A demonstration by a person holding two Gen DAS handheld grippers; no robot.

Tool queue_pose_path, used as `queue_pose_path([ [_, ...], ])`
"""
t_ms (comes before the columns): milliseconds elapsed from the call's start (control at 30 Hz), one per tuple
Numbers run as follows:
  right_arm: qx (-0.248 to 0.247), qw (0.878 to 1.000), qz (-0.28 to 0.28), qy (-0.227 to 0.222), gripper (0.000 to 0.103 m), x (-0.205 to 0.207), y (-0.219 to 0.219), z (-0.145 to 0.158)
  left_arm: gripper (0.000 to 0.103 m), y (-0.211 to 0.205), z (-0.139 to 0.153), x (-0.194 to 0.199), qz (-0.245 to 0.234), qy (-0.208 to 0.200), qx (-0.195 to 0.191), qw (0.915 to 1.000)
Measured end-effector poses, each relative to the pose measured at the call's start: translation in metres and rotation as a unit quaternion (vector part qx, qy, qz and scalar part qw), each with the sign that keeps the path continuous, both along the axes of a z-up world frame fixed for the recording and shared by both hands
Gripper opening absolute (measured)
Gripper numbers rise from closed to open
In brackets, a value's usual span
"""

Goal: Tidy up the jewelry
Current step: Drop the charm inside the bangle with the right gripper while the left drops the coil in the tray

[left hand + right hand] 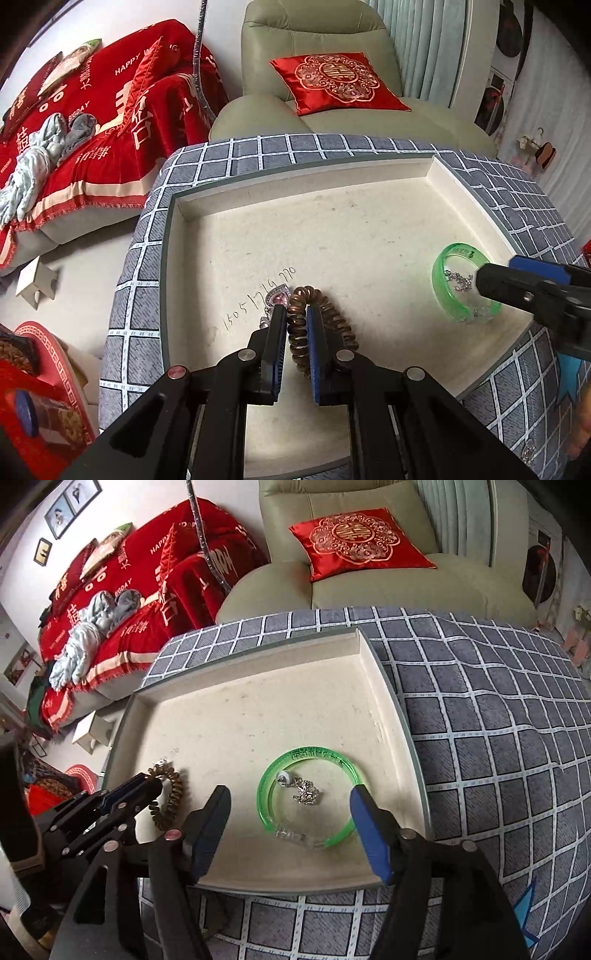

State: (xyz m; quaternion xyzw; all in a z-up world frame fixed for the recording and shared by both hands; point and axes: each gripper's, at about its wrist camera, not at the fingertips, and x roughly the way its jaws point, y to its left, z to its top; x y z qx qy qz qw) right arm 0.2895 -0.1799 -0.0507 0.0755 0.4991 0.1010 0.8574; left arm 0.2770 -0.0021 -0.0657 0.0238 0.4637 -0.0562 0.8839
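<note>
Brown coils of one spiral bracelet (pixel 321 325) are pinched by the nearly closed left gripper (pixel 296 314) inside the cream tray (pixel 236 709). Right gripper (pixel 291 795) jaws are spread, empty, above one green bangle (pixel 309 798) ringing one silver chain (pixel 306 792). One pink pendant (pixel 277 295) is partly hidden.
</note>
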Motion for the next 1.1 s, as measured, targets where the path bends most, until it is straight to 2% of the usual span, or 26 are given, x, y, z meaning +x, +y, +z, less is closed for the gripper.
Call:
queue_pose_path([
  [367, 0.009, 1.000, -0.014, -0.006, 0.072, -0.010, -0.010, 0.008, 0.027, 0.004, 0.009, 0.002, 0.007, -0.013, -0.008, 0.9999],
  [533, 0.020, 0.999, -0.033, -0.012, 0.077, -0.018, -0.020, 0.013, 0.028, 0.011, 0.017, 0.000, 0.021, -0.024, -0.013, 0.9994],
  [567, 0.021, 0.999, -0.035, -0.012, 0.077, -0.019, -0.022, 0.013, 0.051, 0.011, 0.018, -0.001, 0.021, -0.026, -0.012, 0.9994],
  [600, 0.021, 0.999, -0.037, -0.013, 0.077, -0.020, -0.023, 0.014, 0.081, 0.012, 0.019, -0.002, 0.022, -0.028, -0.011, 0.9993],
  [633, 0.021, 0.999, -0.038, -0.013, 0.077, -0.021, -0.025, 0.014, 0.103, 0.012, 0.021, -0.005, 0.030, -0.034, -0.006, 0.9989],
  [700, 0.021, 0.999, -0.040, -0.016, 0.081, -0.023, -0.028, 0.015, 0.103, 0.014, 0.030, -0.011, 0.032, -0.062, 0.000, 0.9976],
  [867, 0.026, 0.999, -0.040, -0.023, 0.084, -0.030, -0.030, 0.019, 0.103, 0.017, 0.043, -0.017, 0.025, -0.063, -0.002, 0.9977],
  [1100, 0.037, 0.996, -0.025, -0.072, 0.087, -0.053, -0.030, 0.039, 0.103, 0.027, 0.048, -0.039, 0.024, -0.065, -0.006, 0.9976],
])
